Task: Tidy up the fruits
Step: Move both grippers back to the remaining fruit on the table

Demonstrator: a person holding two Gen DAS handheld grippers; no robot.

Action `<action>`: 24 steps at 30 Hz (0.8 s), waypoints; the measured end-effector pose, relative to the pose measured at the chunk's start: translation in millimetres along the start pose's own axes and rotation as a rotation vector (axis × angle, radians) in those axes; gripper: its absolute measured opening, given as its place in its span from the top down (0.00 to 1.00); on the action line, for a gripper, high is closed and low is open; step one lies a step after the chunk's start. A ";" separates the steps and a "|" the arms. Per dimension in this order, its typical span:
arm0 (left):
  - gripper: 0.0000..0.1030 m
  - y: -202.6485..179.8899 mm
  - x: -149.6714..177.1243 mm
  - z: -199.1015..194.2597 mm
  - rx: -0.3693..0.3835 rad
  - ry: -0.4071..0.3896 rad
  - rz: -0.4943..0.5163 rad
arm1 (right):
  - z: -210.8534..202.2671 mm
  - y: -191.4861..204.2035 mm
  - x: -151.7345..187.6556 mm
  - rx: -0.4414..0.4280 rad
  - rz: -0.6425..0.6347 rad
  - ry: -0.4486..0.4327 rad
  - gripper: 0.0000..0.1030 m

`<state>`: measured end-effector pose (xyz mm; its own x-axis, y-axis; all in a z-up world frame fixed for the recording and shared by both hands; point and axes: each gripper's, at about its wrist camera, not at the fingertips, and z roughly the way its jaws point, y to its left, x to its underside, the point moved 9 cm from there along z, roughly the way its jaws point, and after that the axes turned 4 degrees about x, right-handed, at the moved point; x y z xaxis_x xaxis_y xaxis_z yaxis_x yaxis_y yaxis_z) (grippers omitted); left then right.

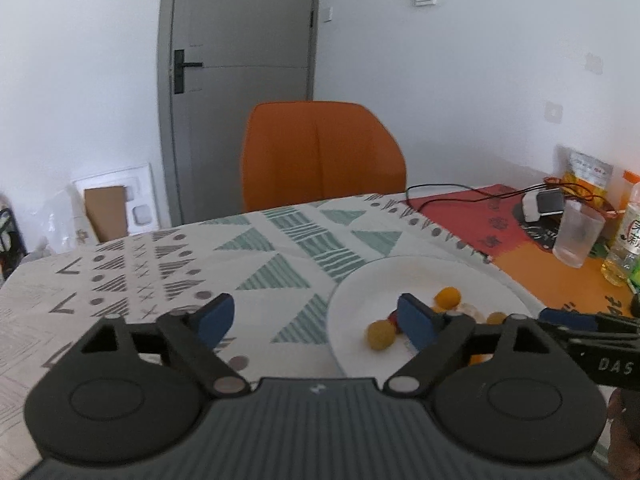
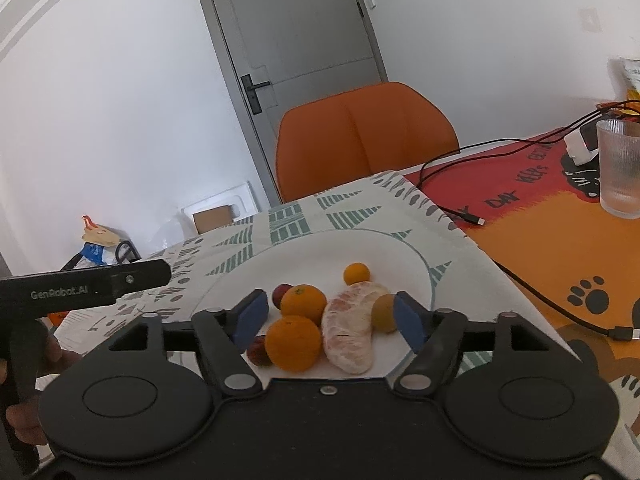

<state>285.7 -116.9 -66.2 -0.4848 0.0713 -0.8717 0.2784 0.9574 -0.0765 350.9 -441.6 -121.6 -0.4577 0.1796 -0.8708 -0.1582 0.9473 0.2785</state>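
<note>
Both pairs of tongs hover over the table [image 2: 532, 248] with nothing in their grip. The right tongs [image 2: 328, 320] are spread wide, blue pads either side of the fruit pile on the white plate [image 2: 400, 256]. On that plate: two oranges, the near orange [image 2: 293, 343] touching the far orange [image 2: 303, 300], and a peeled pomelo segment [image 2: 350, 332] lying just beside them on their right. A small kumquat [image 2: 356, 273] sits farther back, a yellow fruit [image 2: 383, 313] is tucked against the right pad, and two dark red fruits peek out, one [image 2: 281, 293] behind the oranges, one [image 2: 257, 351] at the near rim.

The left tongs [image 1: 316, 320] are wide as well, hanging over the patterned tablecloth [image 1: 256, 248] at the plate's left edge, their right pad overlapping the plate in view. The right tool's arm pokes into the left camera's lower right. Beyond the plate, a ribbed glass [image 2: 620, 168] stands on the orange mat, well apart, a black cable [image 2: 520, 280] trailing past. An orange chair [image 2: 366, 136] sits behind the table.
</note>
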 end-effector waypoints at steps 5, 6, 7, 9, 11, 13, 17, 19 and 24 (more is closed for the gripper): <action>0.10 20.0 5.3 -9.2 -0.046 0.006 -0.041 | -5.0 9.4 -1.1 -0.002 -0.012 -0.018 0.07; 0.09 23.5 6.3 -11.1 -0.051 0.007 -0.047 | -5.8 11.0 -1.4 -0.002 -0.014 -0.021 0.04; 0.09 27.2 7.2 -13.2 -0.056 0.008 -0.054 | -5.9 12.4 -1.5 -0.002 -0.015 -0.022 0.02; 0.08 33.8 8.5 -18.5 -0.065 0.007 -0.064 | -6.5 15.6 -1.1 -0.002 -0.014 -0.019 0.00; 0.08 40.6 8.9 -24.3 -0.075 0.001 -0.073 | -6.3 19.0 -0.5 -0.006 -0.015 -0.015 0.00; 0.08 47.9 9.2 -30.5 -0.088 -0.007 -0.083 | -5.4 22.6 0.4 -0.010 -0.016 -0.011 0.00; 0.07 64.7 10.3 -43.0 -0.112 -0.014 -0.102 | -5.7 33.0 2.7 -0.026 -0.024 -0.003 0.00; 0.07 73.9 10.4 -49.1 -0.124 -0.015 -0.119 | -6.5 38.9 3.8 -0.038 -0.027 -0.003 0.00; 0.07 94.3 10.7 -64.8 -0.154 -0.027 -0.143 | -5.9 55.7 6.5 -0.068 -0.043 0.002 0.00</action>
<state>253.0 -7.7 -51.4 -0.4871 -0.0743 -0.8702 0.0772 0.9888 -0.1277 334.0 -389.2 -109.3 -0.4514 0.1388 -0.8815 -0.2370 0.9337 0.2684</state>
